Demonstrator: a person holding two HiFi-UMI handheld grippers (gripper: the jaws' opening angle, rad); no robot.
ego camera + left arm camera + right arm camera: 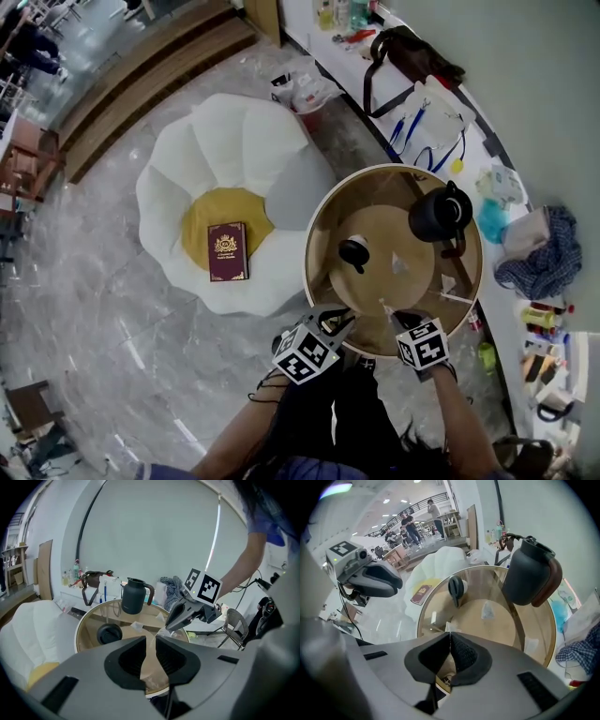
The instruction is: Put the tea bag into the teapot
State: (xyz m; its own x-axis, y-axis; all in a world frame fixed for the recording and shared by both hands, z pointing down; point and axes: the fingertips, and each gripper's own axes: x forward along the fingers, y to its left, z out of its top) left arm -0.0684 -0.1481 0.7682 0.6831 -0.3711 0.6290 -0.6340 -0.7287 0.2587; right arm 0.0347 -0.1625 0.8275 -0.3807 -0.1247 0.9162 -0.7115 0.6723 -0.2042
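A black teapot (pixel 439 216) with a brown handle stands open at the far right of the round glass table (pixel 323 211); its black lid (pixel 354 251) lies apart on the glass. My right gripper (pixel 389 317) hovers over the table's near edge, shut on a small pale tea bag (pixel 384 307). In the left gripper view that tea bag (pixel 161 631) hangs from the right gripper (pixel 169 626), with the teapot (pixel 133 597) behind. My left gripper (pixel 337 324) hangs beside it, jaws a narrow gap apart with nothing between them (pixel 150 638). The right gripper view shows its pads (pixel 461 651) pinched together.
Two more tea bags (pixel 401 265) (pixel 448 284) lie on the glass. A white flower-shaped seat (pixel 187 159) with a maroon book (pixel 228 250) stands left of the table. A cluttered counter (pixel 506 178) runs along the wall on the right. A folding chair (pixel 234 625) is nearby.
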